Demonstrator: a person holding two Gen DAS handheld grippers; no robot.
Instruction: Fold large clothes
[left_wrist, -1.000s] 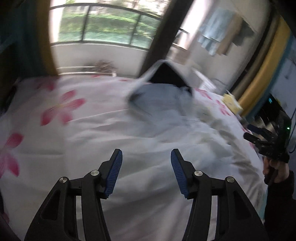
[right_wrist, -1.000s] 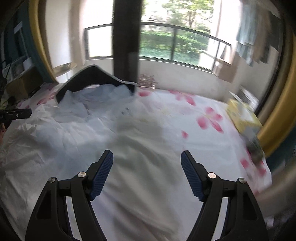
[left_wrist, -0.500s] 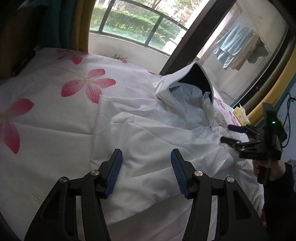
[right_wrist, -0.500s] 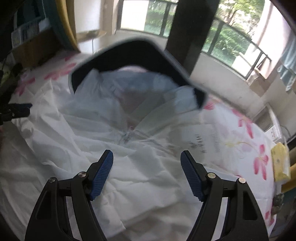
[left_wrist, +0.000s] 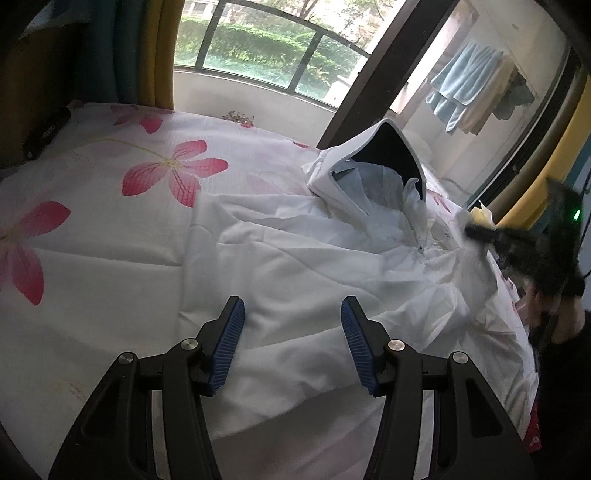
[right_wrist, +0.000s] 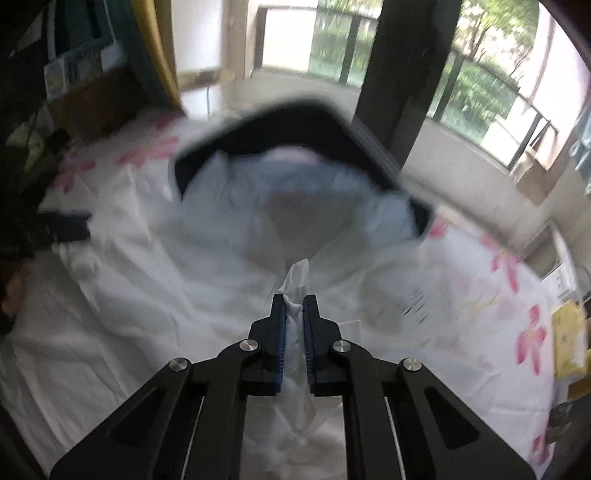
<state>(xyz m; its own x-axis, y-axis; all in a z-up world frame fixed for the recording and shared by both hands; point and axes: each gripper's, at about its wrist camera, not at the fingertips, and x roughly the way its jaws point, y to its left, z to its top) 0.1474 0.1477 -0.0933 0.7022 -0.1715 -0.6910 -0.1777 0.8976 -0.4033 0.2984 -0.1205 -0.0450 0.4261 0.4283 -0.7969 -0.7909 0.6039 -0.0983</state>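
A large white hooded jacket (left_wrist: 314, 266) lies crumpled on the bed, its dark-lined hood (left_wrist: 388, 158) standing up at the far side. My left gripper (left_wrist: 291, 325) is open and empty just above the jacket's near hem. My right gripper (right_wrist: 294, 310) is shut on a pinched fold of the white jacket (right_wrist: 295, 280), below the blurred hood (right_wrist: 295, 155). The right gripper also shows, blurred, in the left wrist view (left_wrist: 517, 243) at the jacket's right side.
The bed carries a white sheet with pink flowers (left_wrist: 173, 173). A black object (left_wrist: 46, 129) lies at the bed's far left edge. A yellow box (right_wrist: 569, 343) sits at the bed's right side. Windows and a dark pillar (left_wrist: 369, 74) stand behind.
My right gripper has closed on a fold of the jacket; it was open half a second ago. My left gripper stays open and has shifted slightly toward the jacket's hem.
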